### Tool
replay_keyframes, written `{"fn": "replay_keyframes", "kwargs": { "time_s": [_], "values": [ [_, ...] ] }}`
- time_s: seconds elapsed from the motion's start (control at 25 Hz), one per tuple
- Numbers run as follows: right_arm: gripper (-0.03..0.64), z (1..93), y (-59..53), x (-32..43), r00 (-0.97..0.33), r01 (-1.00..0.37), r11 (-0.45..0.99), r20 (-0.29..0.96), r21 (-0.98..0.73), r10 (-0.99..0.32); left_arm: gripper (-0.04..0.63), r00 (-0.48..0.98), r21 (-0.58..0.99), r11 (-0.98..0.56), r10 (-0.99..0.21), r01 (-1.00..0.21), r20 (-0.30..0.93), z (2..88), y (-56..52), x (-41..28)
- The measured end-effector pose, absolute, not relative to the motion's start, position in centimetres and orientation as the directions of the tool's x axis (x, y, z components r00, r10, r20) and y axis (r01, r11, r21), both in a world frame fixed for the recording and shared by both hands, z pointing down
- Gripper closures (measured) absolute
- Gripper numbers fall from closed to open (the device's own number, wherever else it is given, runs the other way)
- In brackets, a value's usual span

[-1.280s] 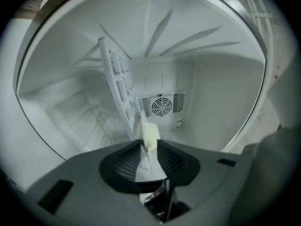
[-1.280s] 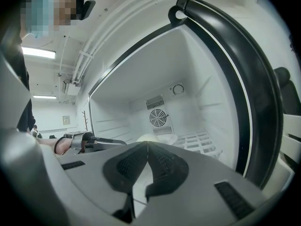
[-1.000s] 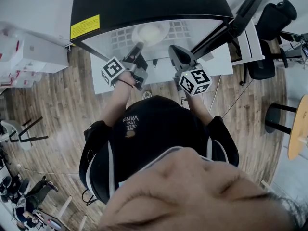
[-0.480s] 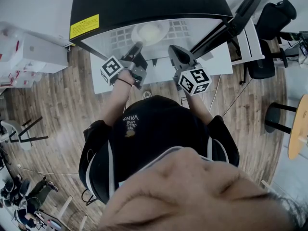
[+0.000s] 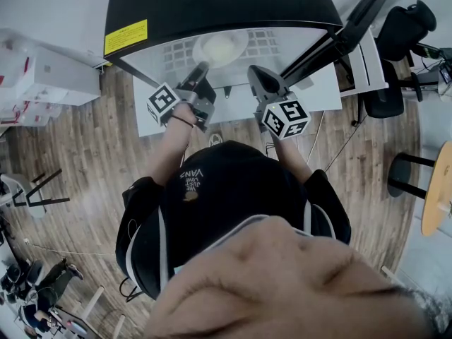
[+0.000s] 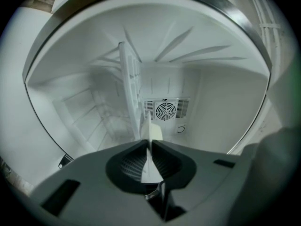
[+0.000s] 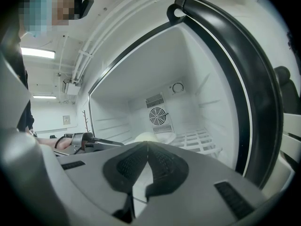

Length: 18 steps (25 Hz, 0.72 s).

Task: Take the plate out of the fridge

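Gripping the plate rim inside the open fridge [image 5: 212,6].
Pinches, with left gripper [image 6: 150,141] jaws just now closing to a narrow gap, the near rim of the white plate [image 6: 149,166] lying on the wire shelf [image 5: 265,44] before the rear fan [image 6: 165,110]; holds right gripper [image 7: 147,143] shut, empty, alongside at the opening.

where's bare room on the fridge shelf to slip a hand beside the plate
Bare wire shelf between plate and right wall. Crowded at the plate's near-left rim, where the left tongs have just been closing on it.
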State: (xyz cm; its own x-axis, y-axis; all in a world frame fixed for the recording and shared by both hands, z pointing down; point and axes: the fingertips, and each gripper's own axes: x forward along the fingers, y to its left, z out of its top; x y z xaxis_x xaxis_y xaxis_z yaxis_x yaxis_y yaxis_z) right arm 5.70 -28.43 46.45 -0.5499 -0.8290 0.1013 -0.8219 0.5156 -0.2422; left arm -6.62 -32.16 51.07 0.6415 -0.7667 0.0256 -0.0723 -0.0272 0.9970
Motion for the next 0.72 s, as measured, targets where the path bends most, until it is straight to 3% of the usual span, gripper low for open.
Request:
{"fn": "replay_keyframes", "kwargs": {
  "time_s": [0.72],
  "values": [
    [0.606, 46.8, -28.7, 5.7, -0.545, -0.823, 0.509, 0.098, -0.251, -0.833, 0.552, 0.641, 0.995, -0.065, -0.768, -0.081, 0.002, 50.9, -30.8, -7.2]
  ]
}}
